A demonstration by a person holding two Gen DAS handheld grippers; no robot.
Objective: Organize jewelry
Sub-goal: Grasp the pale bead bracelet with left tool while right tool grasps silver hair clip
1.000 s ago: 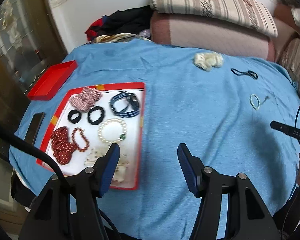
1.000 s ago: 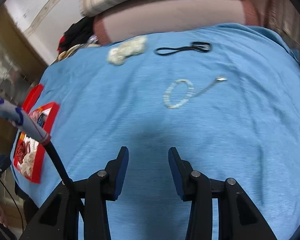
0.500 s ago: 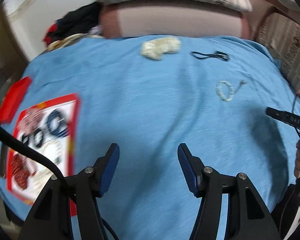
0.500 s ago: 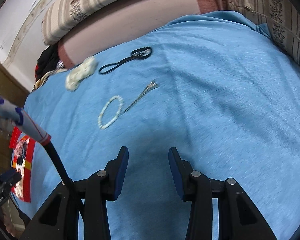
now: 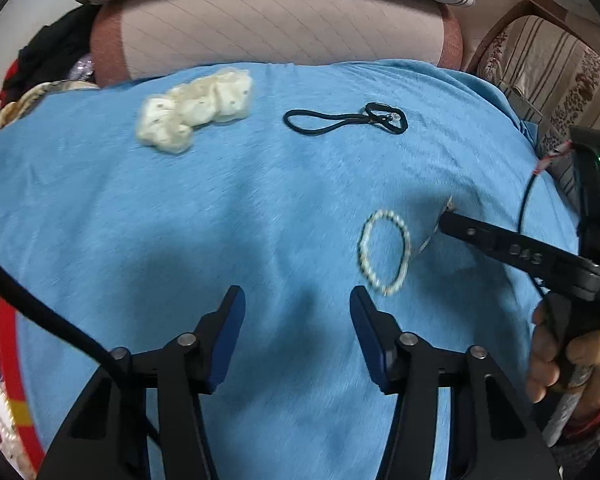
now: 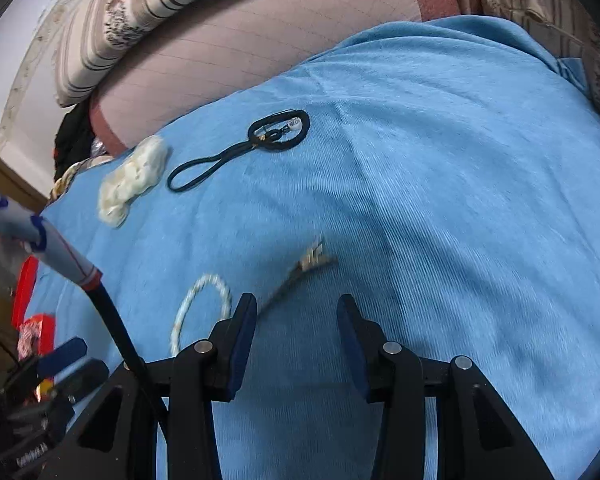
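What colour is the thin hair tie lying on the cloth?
Black; the hair tie shows best in the right wrist view.

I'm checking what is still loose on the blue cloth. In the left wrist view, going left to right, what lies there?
Cream scrunchie → black hair tie → pearl bracelet → thin metal piece, partly hidden behind the right gripper.

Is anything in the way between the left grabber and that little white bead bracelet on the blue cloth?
Nothing visible is. The left gripper has empty jaws, closing a little, and only bare blue cloth lies between it and the bead bracelet, just ahead to its right. The right gripper's finger reaches in beyond the bracelet, not between.
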